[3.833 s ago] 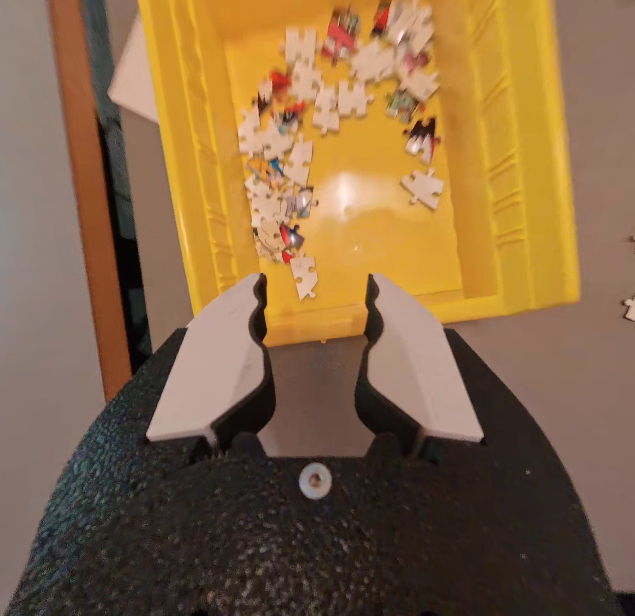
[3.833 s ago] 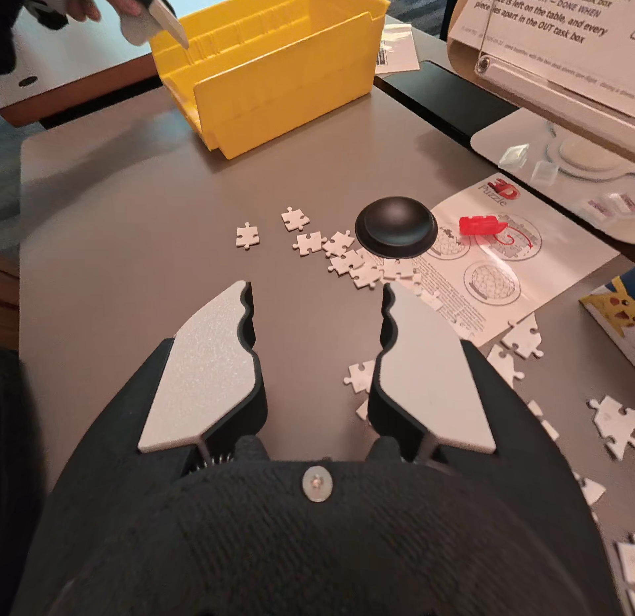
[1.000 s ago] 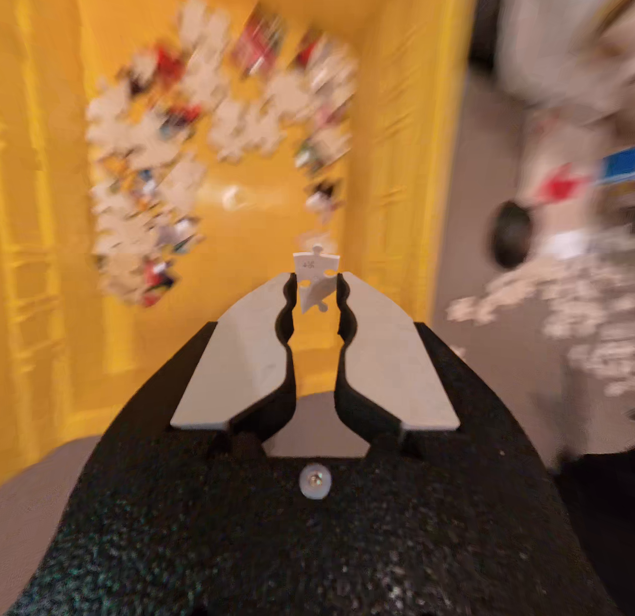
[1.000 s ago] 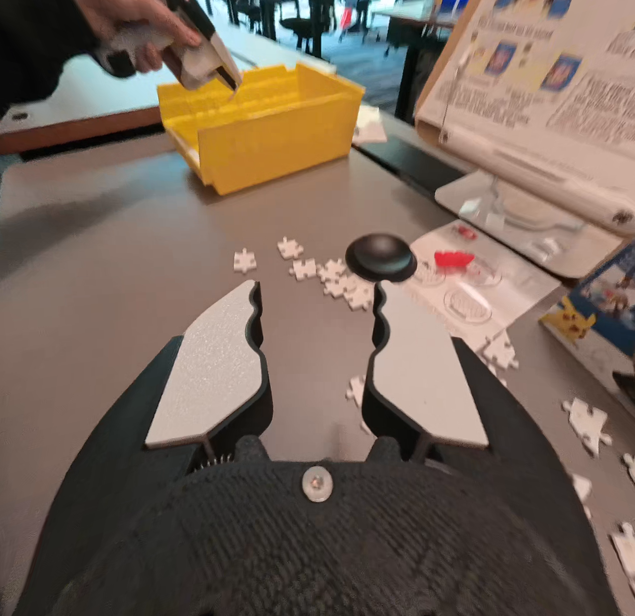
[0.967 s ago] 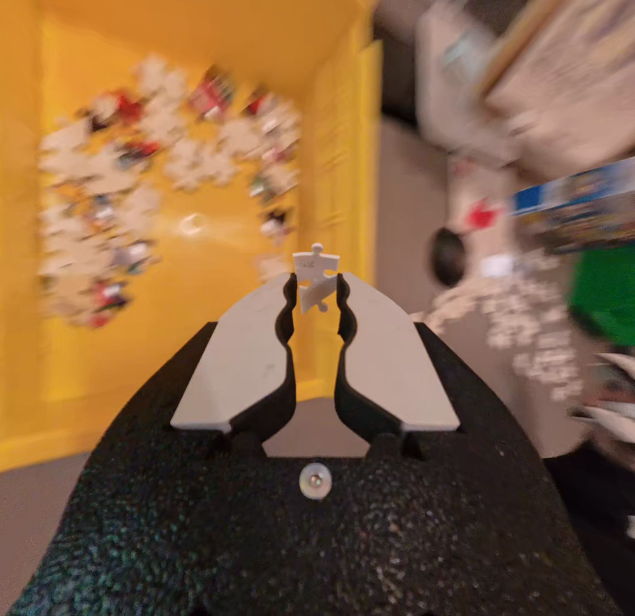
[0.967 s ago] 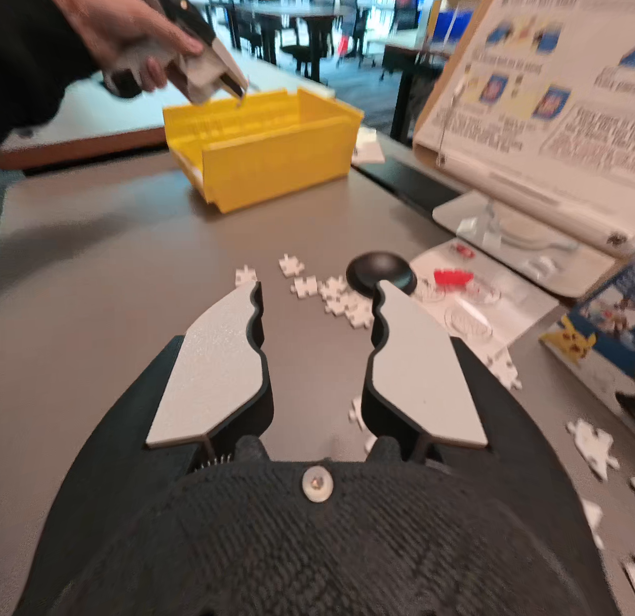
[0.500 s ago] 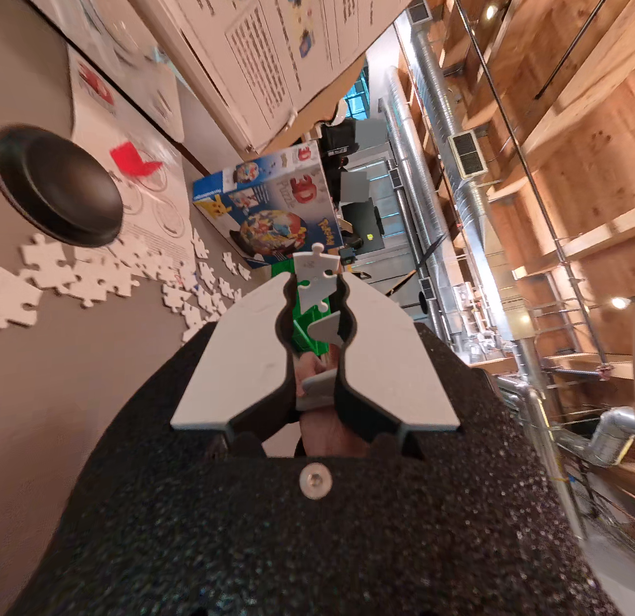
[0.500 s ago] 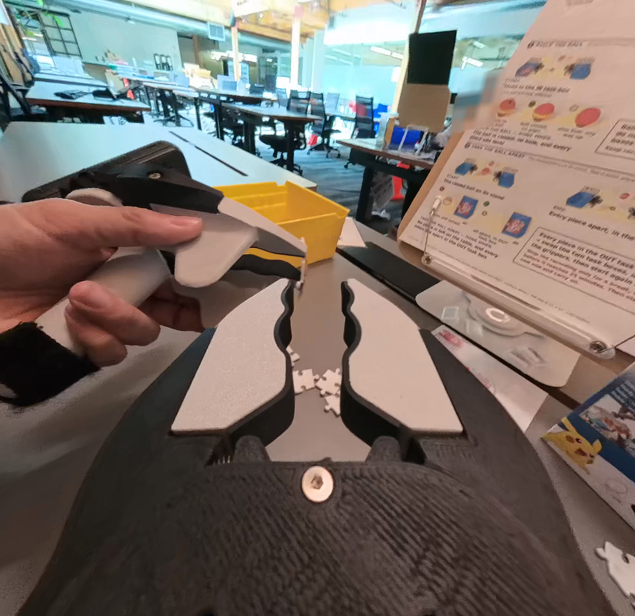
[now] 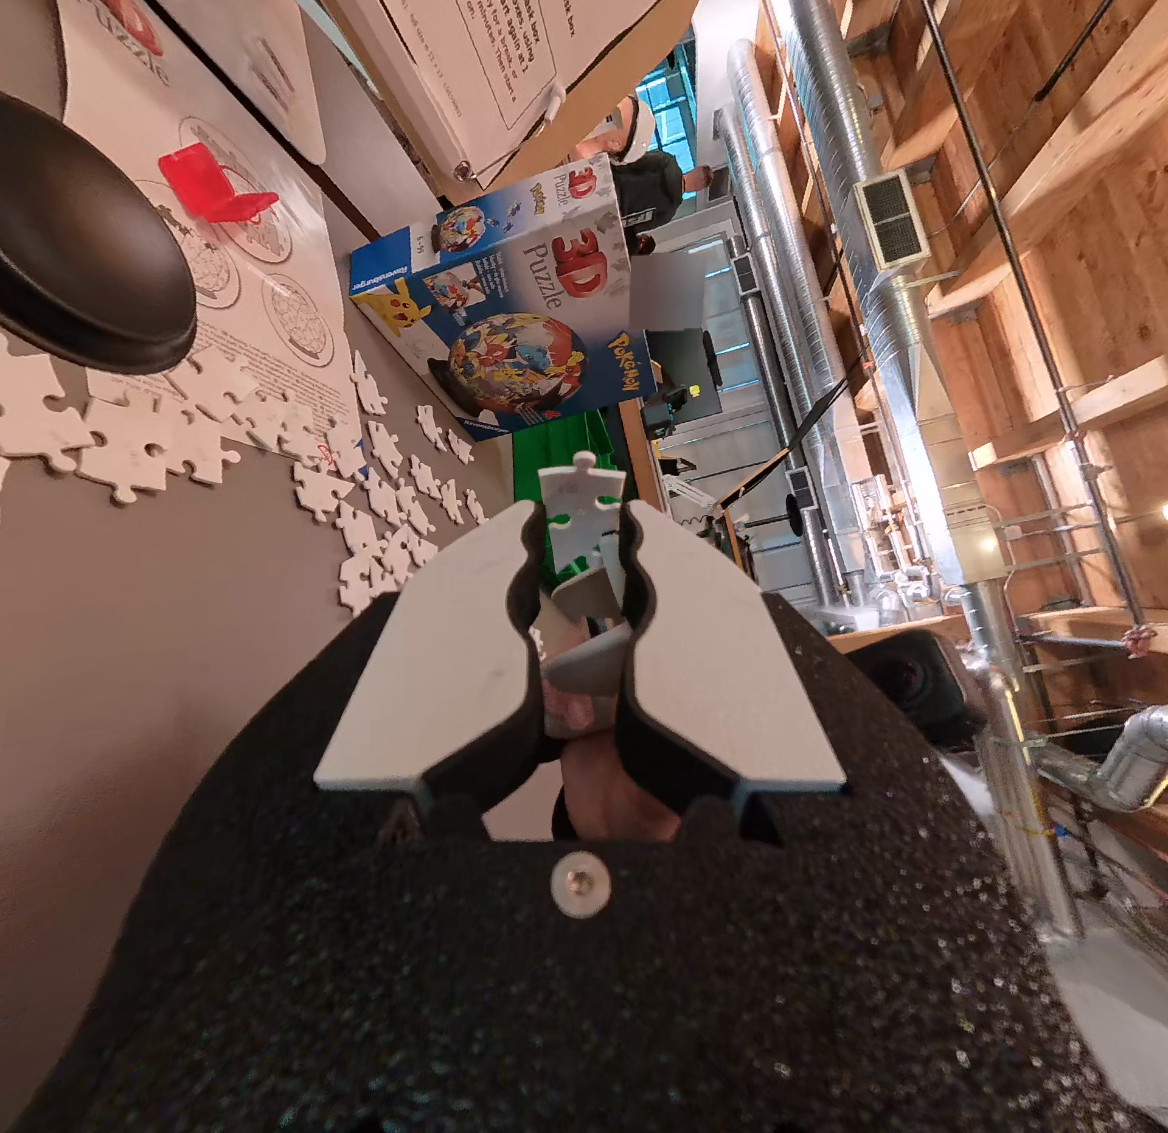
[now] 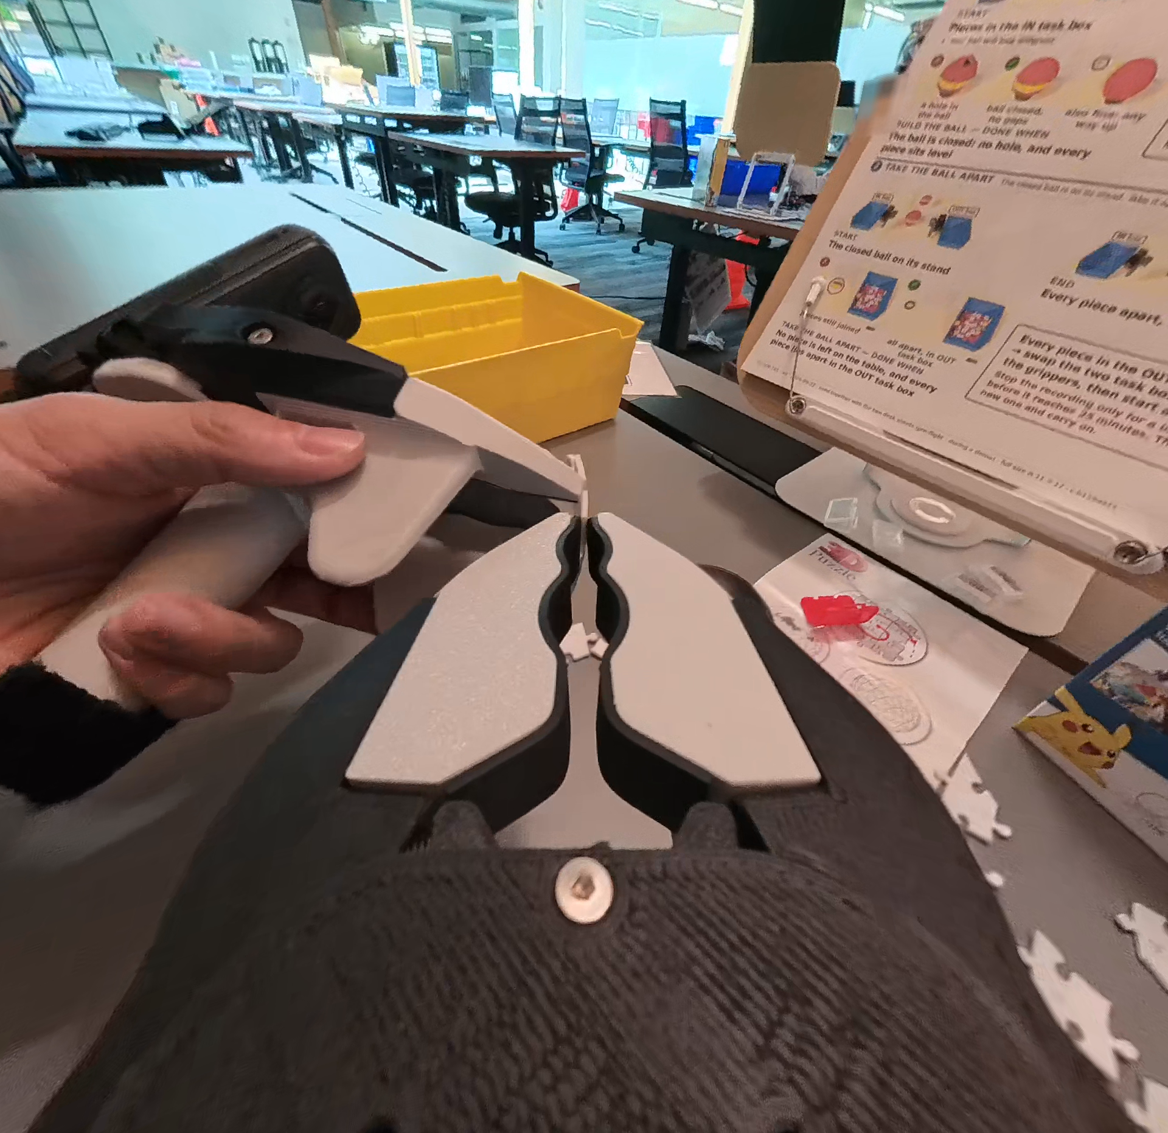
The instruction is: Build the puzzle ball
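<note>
**Handover in mid-air: one piece, two grips**

Working above the grey table [image 10: 663, 470], in front of the propped instruction board [image 10: 1011, 249]. Swung away from the yellow bin [image 10: 518, 369], where the left wrist view was looking down a second ago; now set well behind, to the left. No longer over the heap inside it.

Past the blue puzzle box [image 9: 505, 319] at the far edge, and beside the black stand [image 9: 82, 268]: bare on top, with no ball begun on it. Judged an early stage of the build.

Brought the left gripper [image 9: 581, 521], wrapped in a hand [image 10: 158, 502], across to meet the right gripper [image 10: 584, 524] tip to tip. Left jaws clamped on the white puzzle piece [image 9: 578, 492], same hold as a second ago. Right jaws, wide apart then and half apart half a second back, now drawn nearly together on the lower edge of that same piece, seen edge-on as a thin white sliver between the tips. Apparently pinched from both sides, then, high off the table.

Taken as a regrip or a transfer: needs one grip loosened before the other pulls, or risks bending or flicking the piece away.

Below, many loose white pieces [image 9: 379, 502] lying face down near the stand, none visibly joined into a curved section.
</note>
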Available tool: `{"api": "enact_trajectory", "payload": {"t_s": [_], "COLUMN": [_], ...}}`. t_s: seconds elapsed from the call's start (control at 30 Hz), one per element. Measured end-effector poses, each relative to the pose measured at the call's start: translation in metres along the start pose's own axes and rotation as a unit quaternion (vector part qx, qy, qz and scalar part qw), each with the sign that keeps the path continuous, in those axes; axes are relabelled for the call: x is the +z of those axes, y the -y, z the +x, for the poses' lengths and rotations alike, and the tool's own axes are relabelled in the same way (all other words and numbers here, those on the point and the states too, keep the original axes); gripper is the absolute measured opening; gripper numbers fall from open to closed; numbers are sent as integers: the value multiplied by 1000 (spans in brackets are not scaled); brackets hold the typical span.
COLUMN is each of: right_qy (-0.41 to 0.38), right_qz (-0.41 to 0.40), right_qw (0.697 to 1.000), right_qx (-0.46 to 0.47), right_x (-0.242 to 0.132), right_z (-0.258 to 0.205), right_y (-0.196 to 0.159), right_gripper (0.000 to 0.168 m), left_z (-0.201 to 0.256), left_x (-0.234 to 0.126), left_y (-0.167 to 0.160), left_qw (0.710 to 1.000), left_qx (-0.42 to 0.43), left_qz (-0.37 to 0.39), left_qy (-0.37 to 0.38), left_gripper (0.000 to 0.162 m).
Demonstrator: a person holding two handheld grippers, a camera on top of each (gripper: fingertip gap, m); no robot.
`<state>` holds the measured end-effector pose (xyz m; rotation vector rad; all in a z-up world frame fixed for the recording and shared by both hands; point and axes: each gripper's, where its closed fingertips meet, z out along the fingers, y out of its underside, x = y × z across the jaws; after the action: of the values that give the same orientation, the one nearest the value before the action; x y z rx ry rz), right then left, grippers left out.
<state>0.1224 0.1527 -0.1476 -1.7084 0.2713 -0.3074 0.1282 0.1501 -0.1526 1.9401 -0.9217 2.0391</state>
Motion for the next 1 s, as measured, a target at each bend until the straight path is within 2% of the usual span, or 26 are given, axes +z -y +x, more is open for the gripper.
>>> {"api": "enact_trajectory", "payload": {"t_s": [0.03,0.13,0.23,0.33,0.47,0.53,0.63,0.7,0.77,1.0], "right_qy": [4,25,36,28,-29,-22,-4,-16,-18,-25], "right_qz": [1,-9,-30,-56,-137,-148,-177,-229,-238,-263], "right_qw": [1000,998,993,984,959,937,906,881,866,847], "right_qx": [14,64,104,166,245,317,385,414,438,462], "right_x": [-1,-8,-31,-81,-176,-215,-250,-266,-273,-278], "right_z": [1,6,22,53,103,110,107,105,105,109], "right_y": [-1,-6,-12,-24,-66,-82,-110,-140,-155,-179], "right_gripper": [2,2,2,2,2,2,2,2,2,2], "left_z": [1,4,6,3,-6,-14,-23,-25,-25,-32], "left_x": [0,0,-3,-9,-15,-14,-9,-3,1,2], "left_y": [-1,1,7,11,6,1,-9,-19,-30,-53], "left_qw": [1000,998,992,982,968,961,955,955,954,939], "left_qx": [15,61,122,185,246,267,283,279,276,296], "left_qz": [-3,-5,5,3,-23,-42,-67,-88,-110,-168], "left_qy": [-1,1,15,38,51,57,62,52,44,48], "left_gripper": [20,35,47,51,48,45,44,43,43,41]}}
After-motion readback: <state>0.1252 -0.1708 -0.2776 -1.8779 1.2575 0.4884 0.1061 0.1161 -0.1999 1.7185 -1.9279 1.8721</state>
